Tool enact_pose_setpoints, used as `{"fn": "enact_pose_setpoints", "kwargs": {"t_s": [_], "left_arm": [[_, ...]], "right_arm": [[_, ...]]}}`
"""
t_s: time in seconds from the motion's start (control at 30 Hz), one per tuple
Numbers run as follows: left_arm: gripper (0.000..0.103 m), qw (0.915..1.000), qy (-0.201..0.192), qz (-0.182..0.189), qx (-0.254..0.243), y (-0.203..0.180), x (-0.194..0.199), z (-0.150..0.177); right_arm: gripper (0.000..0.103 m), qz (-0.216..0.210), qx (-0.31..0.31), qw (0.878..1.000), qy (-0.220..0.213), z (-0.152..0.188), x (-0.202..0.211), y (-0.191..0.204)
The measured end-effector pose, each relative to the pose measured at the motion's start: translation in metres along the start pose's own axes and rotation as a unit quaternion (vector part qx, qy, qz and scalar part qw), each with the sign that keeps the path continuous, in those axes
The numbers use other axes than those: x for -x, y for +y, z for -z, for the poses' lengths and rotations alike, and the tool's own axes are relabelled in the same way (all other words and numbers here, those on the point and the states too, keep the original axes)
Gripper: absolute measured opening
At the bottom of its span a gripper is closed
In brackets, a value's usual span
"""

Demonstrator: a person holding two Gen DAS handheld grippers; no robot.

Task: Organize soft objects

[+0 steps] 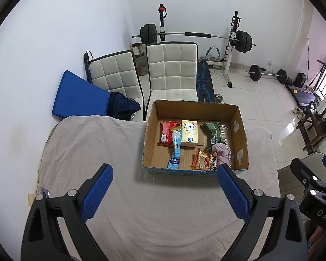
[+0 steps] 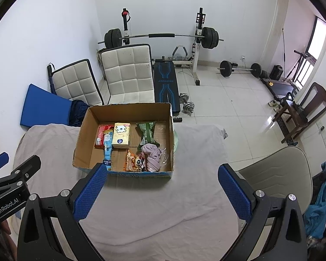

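Cardboard box is seen on the cloth-covered table, and every soft object in sight already lies inside it: a red snack pack, a light-blue pouch, a yellow tissue pack, a green packet, an orange snack bag and a crumpled pink cloth. Nothing is left on the bare cloth around the box. The left gripper and the right gripper are held above the near part of the table, well apart from the box, each with its blue pads spread wide and nothing between them. The gathering step is judged to be finished or nearly so; any next move would call for tidying the overlapping packs inside the box.
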State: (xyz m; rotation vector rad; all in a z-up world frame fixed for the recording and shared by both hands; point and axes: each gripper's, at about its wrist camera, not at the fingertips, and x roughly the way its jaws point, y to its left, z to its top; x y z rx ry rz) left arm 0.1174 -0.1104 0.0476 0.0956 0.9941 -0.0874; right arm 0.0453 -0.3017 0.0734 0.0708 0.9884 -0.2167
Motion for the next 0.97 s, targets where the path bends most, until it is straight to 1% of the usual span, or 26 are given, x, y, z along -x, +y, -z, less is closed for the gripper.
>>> {"fn": "enact_pose_setpoints", "kwargs": {"t_s": [0.53,0.83,0.97], "left_arm": [[0.098,1.0,0.003,-0.002,0.0,0.0002,-0.0004,0.0],[0.098,1.0,0.004,0.001,0.001,0.0033,-0.0024,-0.0003],[0.098,1.0,0.004,-0.004,0.005,0.0076,-0.0043,0.0008]], "right_arm": [[0.103,0.005,0.001,1.0,-0.001,-0.0006,0.0023,-0.0008],[0.103,0.005,0.001,1.0,0.001,-0.0007,0.0031,0.0008],[0.103,0.003,0.003,1.0,0.002,-0.001,0.0027,0.0029]]}}
